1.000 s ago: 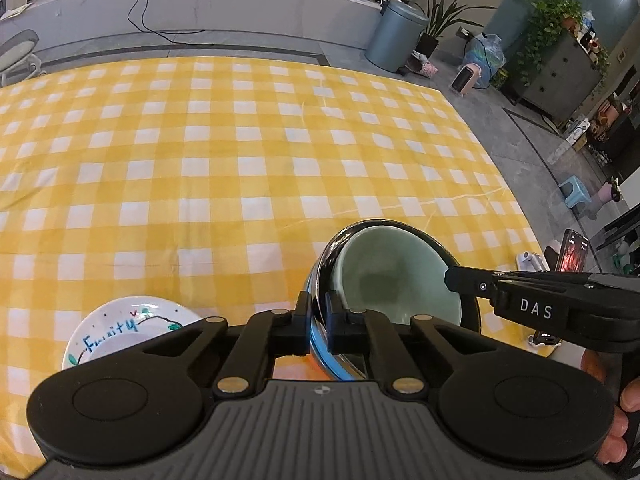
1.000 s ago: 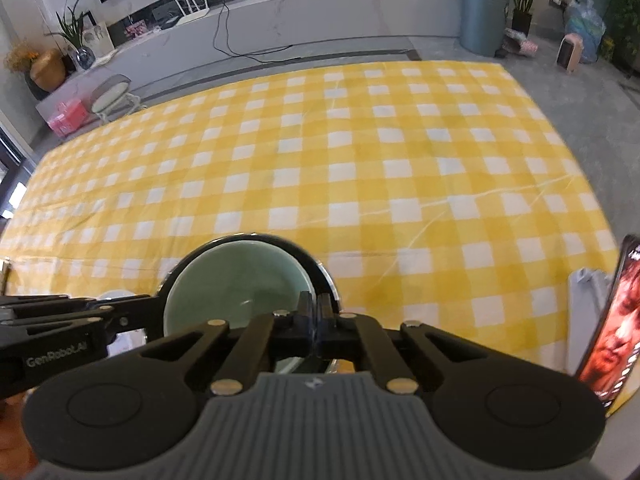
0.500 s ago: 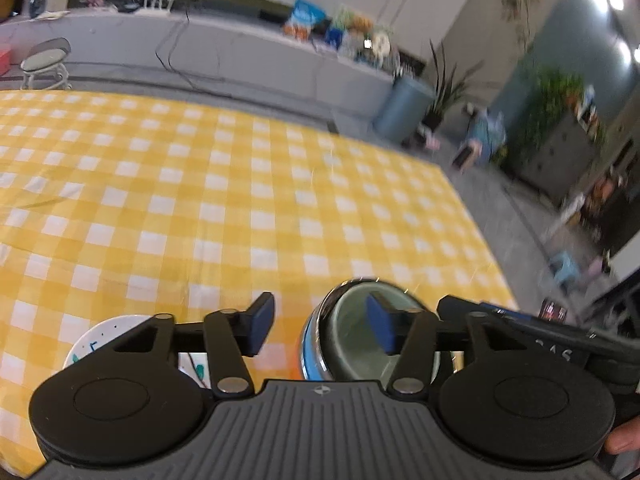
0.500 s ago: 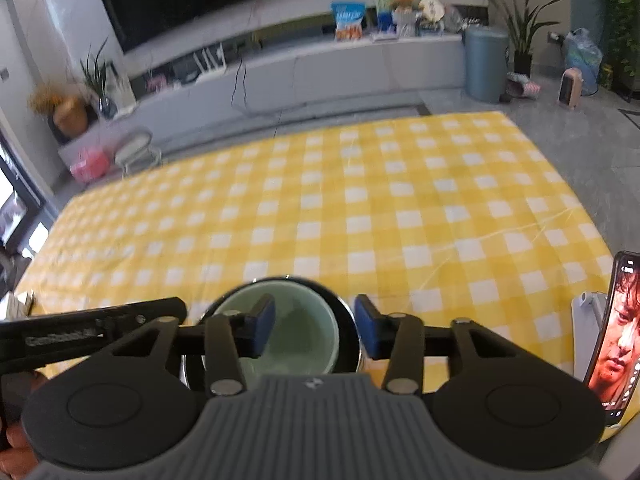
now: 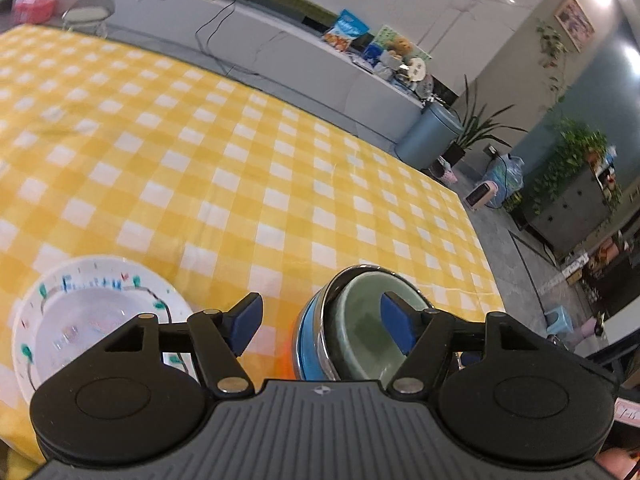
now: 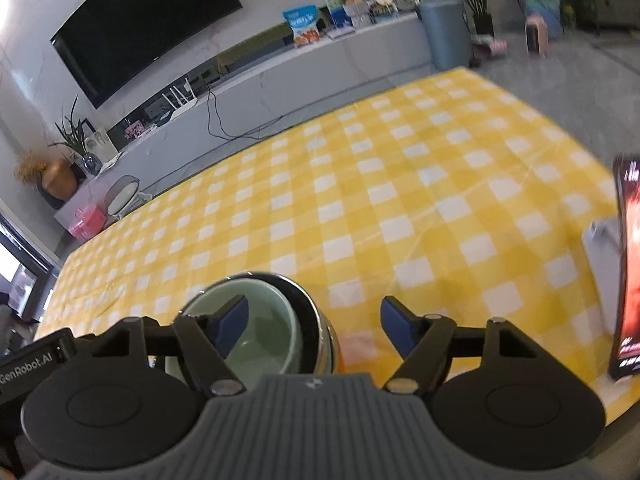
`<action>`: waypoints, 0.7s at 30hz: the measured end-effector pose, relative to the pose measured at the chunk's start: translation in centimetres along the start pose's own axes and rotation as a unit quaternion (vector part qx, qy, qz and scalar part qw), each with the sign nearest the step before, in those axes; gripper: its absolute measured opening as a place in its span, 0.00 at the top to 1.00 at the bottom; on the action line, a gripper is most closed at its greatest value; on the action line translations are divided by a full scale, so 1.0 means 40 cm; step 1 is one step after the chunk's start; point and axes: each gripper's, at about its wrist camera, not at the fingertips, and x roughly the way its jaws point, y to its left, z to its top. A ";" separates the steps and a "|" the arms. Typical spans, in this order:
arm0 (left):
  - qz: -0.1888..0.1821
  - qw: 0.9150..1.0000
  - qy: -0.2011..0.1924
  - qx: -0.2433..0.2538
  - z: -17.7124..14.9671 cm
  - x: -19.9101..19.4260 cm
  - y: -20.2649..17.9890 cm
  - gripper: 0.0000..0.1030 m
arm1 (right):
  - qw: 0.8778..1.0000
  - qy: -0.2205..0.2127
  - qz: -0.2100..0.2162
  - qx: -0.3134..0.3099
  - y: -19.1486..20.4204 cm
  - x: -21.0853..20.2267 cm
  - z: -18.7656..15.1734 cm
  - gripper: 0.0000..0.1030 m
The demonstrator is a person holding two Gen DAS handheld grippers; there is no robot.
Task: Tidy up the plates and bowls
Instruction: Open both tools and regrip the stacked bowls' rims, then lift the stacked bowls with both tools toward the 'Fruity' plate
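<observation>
A pale green bowl sits nested inside a shiny steel bowl with a blue outer wall, standing on the yellow checked tablecloth near the front edge. A white plate with coloured lettering lies to its left. My left gripper is open and empty, raised above the bowls' left rim. My right gripper is open and empty above the bowls' right rim; the green bowl and steel bowl show under it.
A phone on a stand is upright at the table's right front corner. The left gripper's body shows at the left edge of the right wrist view. Beyond the table are a TV bench and a bin.
Both grippers were shut on the steel bowl's rim a second ago. They have opened, let go, and lifted and tilted back, leaving the nested bowls on the table.
</observation>
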 end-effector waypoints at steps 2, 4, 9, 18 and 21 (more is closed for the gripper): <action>-0.002 1.000 0.000 -0.008 -0.006 0.008 0.006 0.23 | 1.000 0.013 0.012 0.020 -0.019 0.014 -0.004 0.28; -0.005 1.000 0.003 -0.016 -0.015 0.019 0.011 0.23 | 0.998 0.026 0.029 0.047 -0.044 0.026 -0.012 0.28; -0.014 0.998 0.024 -0.049 -0.027 0.052 0.032 0.23 | 0.990 0.061 0.060 0.108 -0.090 0.060 -0.027 0.28; -0.041 0.994 0.058 -0.086 -0.044 0.094 0.059 0.27 | 0.974 0.105 0.109 0.169 -0.111 0.100 -0.051 0.31; -0.041 0.993 0.062 -0.089 -0.047 0.104 0.061 0.28 | 0.972 0.112 0.110 0.177 -0.113 0.110 -0.054 0.35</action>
